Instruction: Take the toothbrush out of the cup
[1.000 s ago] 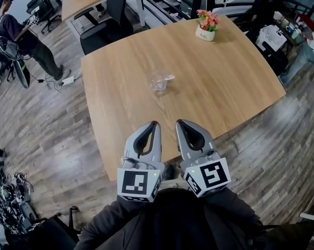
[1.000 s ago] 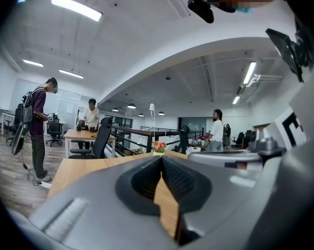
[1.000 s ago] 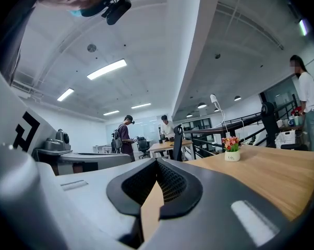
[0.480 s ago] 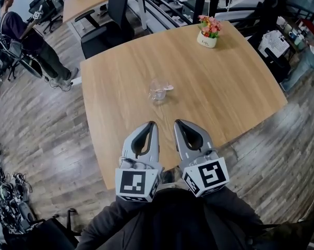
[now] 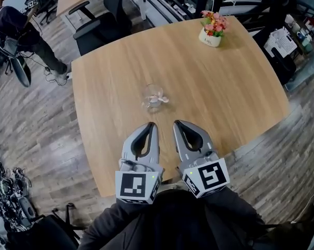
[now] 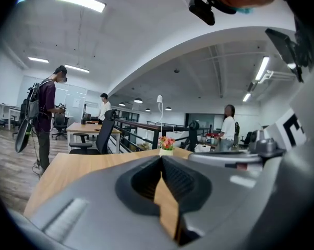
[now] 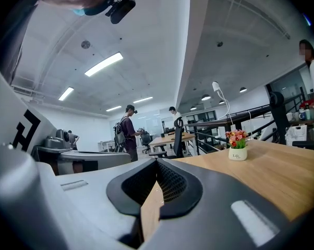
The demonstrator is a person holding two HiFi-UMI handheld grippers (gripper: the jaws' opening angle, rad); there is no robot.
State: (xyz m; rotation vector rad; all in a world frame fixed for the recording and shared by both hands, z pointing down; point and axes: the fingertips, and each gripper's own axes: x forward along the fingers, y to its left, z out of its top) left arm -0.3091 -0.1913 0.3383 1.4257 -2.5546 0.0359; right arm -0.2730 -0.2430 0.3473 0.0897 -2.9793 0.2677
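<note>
Both of my claws are closed and empty. The left gripper [image 5: 153, 125] has its grey jaws pressed tip to tip with nothing between them, and its own view [image 6: 161, 159] shows the same. The right gripper [image 5: 178, 123] is the same, jaws together on nothing [image 7: 157, 163]. They hang side by side over the near edge of the light wooden table with rounded corners [image 5: 235, 92], both pointing out across it. Ahead of them, apart from both and well in from the edge, stands the small clear cup [image 5: 153, 98]. In the head view it sits almost straight in line with the left gripper's tips, and a little left of the right gripper's line, so I judge the left claw the nearer by a small margin. The pale toothbrush [image 5: 162, 98] rests in the cup, and its free end tips out over the rim toward the right. That is the right gripper's side, though it is too small for me to read which end is up. Neither gripper view shows the cup, since the jaws block the low middle. Far beyond it, at the table's far edge, is the white pot of pink and orange flowers [image 5: 212, 31]. My guess is the right claw takes the handle while the left steadies the cup.
</note>
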